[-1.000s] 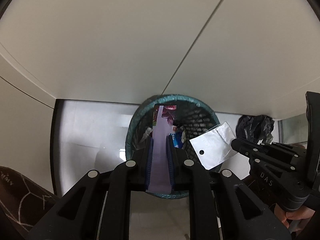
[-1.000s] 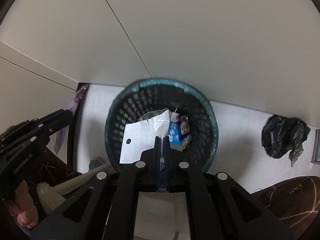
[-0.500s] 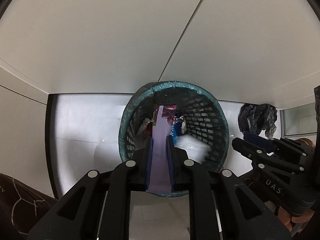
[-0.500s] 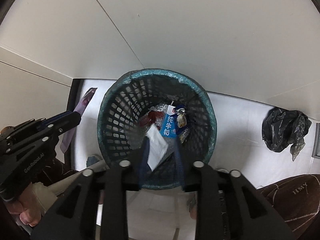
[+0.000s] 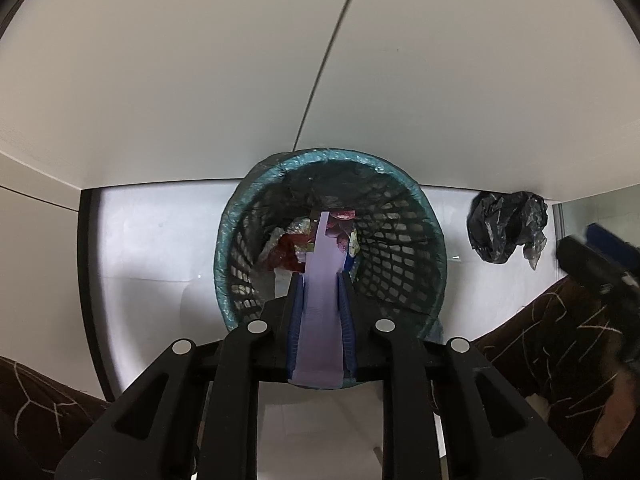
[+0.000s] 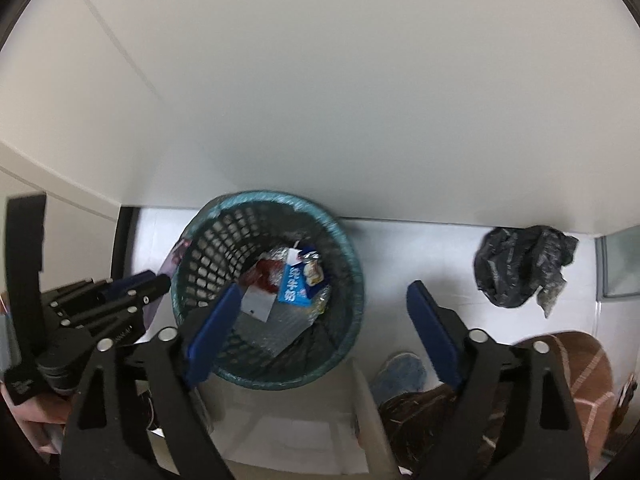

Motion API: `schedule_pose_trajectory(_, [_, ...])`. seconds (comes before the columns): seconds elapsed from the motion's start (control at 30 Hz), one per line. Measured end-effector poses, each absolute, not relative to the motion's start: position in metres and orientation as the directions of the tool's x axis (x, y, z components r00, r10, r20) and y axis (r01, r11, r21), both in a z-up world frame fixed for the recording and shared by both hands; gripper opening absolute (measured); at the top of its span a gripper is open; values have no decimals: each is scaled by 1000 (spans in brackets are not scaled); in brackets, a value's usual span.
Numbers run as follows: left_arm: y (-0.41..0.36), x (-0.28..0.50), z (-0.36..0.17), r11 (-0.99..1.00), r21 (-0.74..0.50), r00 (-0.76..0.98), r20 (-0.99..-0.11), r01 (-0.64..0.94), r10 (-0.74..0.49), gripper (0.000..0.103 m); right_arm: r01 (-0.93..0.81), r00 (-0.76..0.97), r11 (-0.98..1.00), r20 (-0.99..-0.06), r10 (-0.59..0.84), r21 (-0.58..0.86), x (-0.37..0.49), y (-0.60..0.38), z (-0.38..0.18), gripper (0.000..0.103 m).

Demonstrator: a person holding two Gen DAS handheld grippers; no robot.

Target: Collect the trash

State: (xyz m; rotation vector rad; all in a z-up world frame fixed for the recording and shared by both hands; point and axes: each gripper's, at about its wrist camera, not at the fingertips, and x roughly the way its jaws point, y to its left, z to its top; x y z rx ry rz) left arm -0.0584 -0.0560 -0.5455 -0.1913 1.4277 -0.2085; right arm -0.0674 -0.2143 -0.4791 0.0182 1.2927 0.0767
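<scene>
1. The right gripper [image 6: 324, 320], which a second ago was clamped on a white packet with a punched hole, now has its blue pads spread wide and still opening, with nothing between them.
2. That white packet [image 6: 258, 304] has dropped into the teal mesh bin [image 6: 352, 308] and lies among the rubbish there, just left of a blue and white milk carton [image 6: 295, 286] and below a red wrapper [image 6: 266, 272].
3. In the right wrist view the bin now sits left of centre and farther away than before; the gripper's left finger [image 6: 212, 330] overlaps the bin's near-left wall, and its right finger stands over bare floor to the right of the bin.
4. The left gripper [image 5: 320, 320] still has the lilac wrapper [image 5: 322, 300] between its pads. The jaws are starting to open, yet the strip still stands upright between them, its printed far end over the bin's opening.
5. In the left wrist view the bin [image 5: 436, 240] looks larger and closer than a second ago, centred ahead of the fingers.
6. The other gripper has slid toward the right edge of the left wrist view, blurred, and carries no packet now.
7. A crumpled black plastic bag [image 6: 520, 268] lies on the white floor to the right of the bin, well apart from it, unchanged.
</scene>
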Motion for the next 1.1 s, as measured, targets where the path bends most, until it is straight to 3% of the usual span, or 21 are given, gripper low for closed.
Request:
schedule_pose_trajectory(0.1, [-59, -59, -543, 967, -250, 135, -958, 40, -253, 26, -40, 292, 997, -954, 69, 60, -71, -222, -466, 84])
schedule_pose_trajectory(0.2, [-60, -60, -541, 968, -249, 143, -957, 44, -253, 43, -46, 306, 998, -950, 60, 48, -76, -225, -457, 84])
schedule_pose_trajectory(0.4, [-61, -62, -533, 971, -236, 156, -958, 45, -240, 56, -33, 322, 998, -945, 62, 54, -87, -232, -442, 84])
schedule_pose_trajectory(0.53, [-54, -68, -504, 976, -216, 205, -954, 35, -218, 75, -22, 342, 998, -937, 69, 66, -96, -239, -422, 84])
schedule_pose_trajectory(0.7, [-43, -83, -450, 985, -175, 268, -948, 10, -171, 89, -22, 379, 998, -923, 64, 61, -109, -240, -385, 85])
schedule_pose_trajectory(0.8, [-38, -96, -416, 988, -157, 305, -940, 10, -152, 92, -13, 407, 999, -912, 48, 47, -117, -240, -359, 89])
schedule_pose_trajectory(1.1, [-19, -129, -288, 989, -146, 446, -887, -23, -120, 96, 5, 495, 999, -868, 28, 35, -145, -234, -271, 89])
